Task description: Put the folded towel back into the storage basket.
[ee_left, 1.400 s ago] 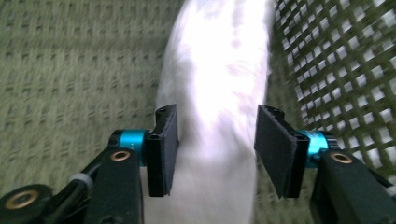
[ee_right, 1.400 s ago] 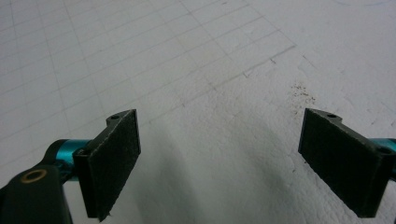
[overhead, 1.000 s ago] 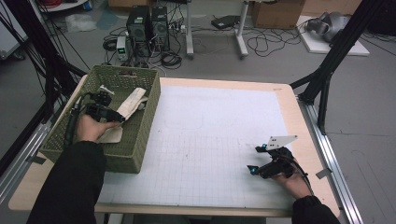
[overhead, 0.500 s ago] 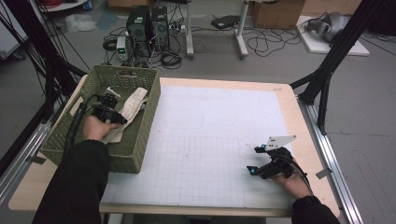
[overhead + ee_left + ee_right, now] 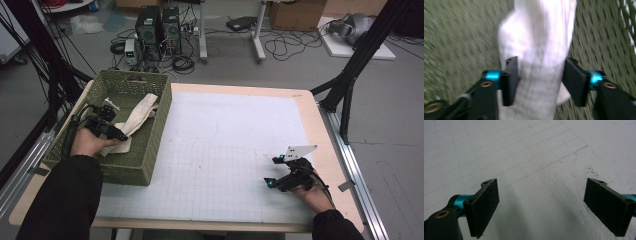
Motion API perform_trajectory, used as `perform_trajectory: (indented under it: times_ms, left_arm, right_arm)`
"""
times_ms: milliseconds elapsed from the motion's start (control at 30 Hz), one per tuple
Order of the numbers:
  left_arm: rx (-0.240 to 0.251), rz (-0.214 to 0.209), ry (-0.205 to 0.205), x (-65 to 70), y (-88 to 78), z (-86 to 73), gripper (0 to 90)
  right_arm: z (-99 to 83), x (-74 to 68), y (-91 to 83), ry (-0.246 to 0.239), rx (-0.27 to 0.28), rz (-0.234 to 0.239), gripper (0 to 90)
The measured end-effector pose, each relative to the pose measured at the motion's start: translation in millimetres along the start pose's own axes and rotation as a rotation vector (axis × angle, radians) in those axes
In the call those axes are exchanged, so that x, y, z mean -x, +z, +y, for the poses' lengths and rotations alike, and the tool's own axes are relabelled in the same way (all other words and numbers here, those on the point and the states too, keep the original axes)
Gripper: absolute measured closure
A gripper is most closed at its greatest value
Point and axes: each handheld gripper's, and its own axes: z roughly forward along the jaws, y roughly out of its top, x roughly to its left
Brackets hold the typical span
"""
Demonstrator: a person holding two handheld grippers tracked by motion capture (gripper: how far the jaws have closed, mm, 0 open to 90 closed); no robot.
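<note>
A wooden counter [image 5: 320,125] covered by a white gridded mat [image 5: 225,150] carries a green woven basket [image 5: 150,145] at its left edge, with a cream cloth [image 5: 142,112] lying inside it, draped up towards the basket's right wall. The left gripper [image 5: 539,80] reaches into the basket; its jaws have just been opening, and they stand on either side of the cloth, with blur hiding whether the pads press it. The right gripper [image 5: 541,205] rests low over the mat near the counter's right front, jaws spread wide with nothing between them.

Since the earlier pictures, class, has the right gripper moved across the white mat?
No. The right gripper rests at the same spot near the front right corner of the white mat, jaws open and nothing between them.
</note>
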Motion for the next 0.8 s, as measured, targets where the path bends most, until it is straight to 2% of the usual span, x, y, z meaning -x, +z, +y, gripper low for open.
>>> perform_trajectory:
  times_ms: [67, 133, 200, 267, 300, 333, 400, 433, 467, 500, 533, 633, 667, 733, 800]
  left_arm:
    - [-0.049, -0.001, 0.018, 1.6, 5.0, -0.7, 69.0]
    - [-0.077, -0.003, 0.038, 3.9, 10.5, 0.9, 82.1]
    - [-0.087, 0.024, 0.037, 4.7, 12.2, 5.0, 85.0]
    - [-0.047, 0.027, 0.017, 3.5, 10.8, 9.2, 85.9]
    - [0.02, 0.024, -0.016, 1.6, 7.5, 10.9, 86.0]
    - [0.053, 0.019, -0.035, 0.2, 6.2, 11.6, 86.1]
    - [0.081, 0.024, -0.068, -0.3, 8.0, 12.7, 85.8]
    - [0.081, -0.001, -0.074, 0.0, 11.3, 12.4, 85.1]
    - [0.062, -0.033, -0.076, 1.4, 16.1, 11.7, 82.4]
    - [0.027, -0.054, -0.077, 3.1, 21.3, 11.2, 75.9]
    - [-0.006, -0.062, -0.077, 4.5, 26.0, 10.4, 69.6]
    - [-0.01, -0.08, -0.061, 7.4, 27.4, 9.8, 55.1]
    - [-0.019, -0.066, -0.047, 9.1, 27.3, 9.6, 53.3]
    - [-0.027, -0.01, 0.009, 12.6, 27.6, 8.4, 61.4]
    - [-0.048, 0.033, 0.024, 14.3, 26.6, 8.6, 74.6]
  right_arm:
    - [0.2, 0.2, 0.3, -0.005, 0.002, -0.001, 11.9]
    - [0.4, 0.0, 0.1, -0.004, 0.004, 0.0, 12.0]
    - [0.6, 0.1, 0.0, -0.006, 0.005, 0.0, 11.9]
    - [0.5, 0.3, 0.5, -0.003, 0.006, -0.001, 11.9]
    - [0.6, 0.2, 0.7, -0.003, 0.003, 0.0, 11.9]
    - [0.6, 0.0, 1.2, -0.004, 0.001, 0.001, 11.9]
    - [0.6, -0.1, 1.7, -0.008, 0.001, 0.002, 12.0]
    - [0.7, -0.1, 1.8, -0.011, 0.001, 0.001, 11.9]
    - [0.7, -0.4, 1.7, -0.009, -0.001, 0.006, 11.9]
    - [0.7, -0.5, 1.6, -0.01, 0.0, 0.005, 12.0]
    - [0.7, -0.5, 1.6, -0.009, 0.001, 0.007, 11.9]
    - [0.6, -0.6, 1.6, -0.011, 0.0, 0.006, 12.0]
    - [0.7, -0.7, 1.4, -0.013, 0.0, 0.005, 12.0]
    - [0.8, -0.7, 1.3, -0.013, 0.001, 0.006, 12.0]
    - [0.7, -0.7, 0.8, -0.016, 0.002, 0.007, 12.0]
